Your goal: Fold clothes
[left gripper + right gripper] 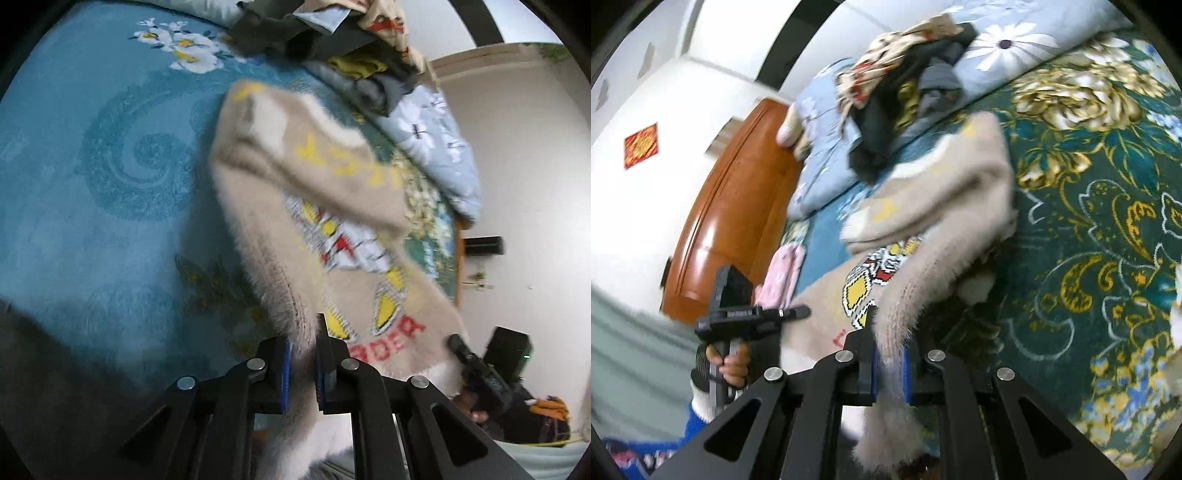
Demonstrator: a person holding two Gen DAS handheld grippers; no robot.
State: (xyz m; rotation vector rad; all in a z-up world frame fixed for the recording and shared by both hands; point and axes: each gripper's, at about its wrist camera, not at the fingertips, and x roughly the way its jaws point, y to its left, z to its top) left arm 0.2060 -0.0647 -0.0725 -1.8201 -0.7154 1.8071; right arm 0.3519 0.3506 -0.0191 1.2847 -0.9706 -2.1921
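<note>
From the left wrist view, our left claw (303, 363) is clamped tight on the hem of the fuzzy beige sweater (317, 206), which hangs off the blue bed cover (74, 184) towards the heap of clothes (332, 40). The claw points steeply down. To fold cleanly, we judge both corners should travel level and together, keeping the hem taut.

From the right wrist view, our right claw (888, 360) is likewise closed on the opposite hem corner, tilted less steeply down, with the sweater draping over the floral blanket (1108, 221). The other handheld tool shows at left, beside the wooden headboard (731, 206).
</note>
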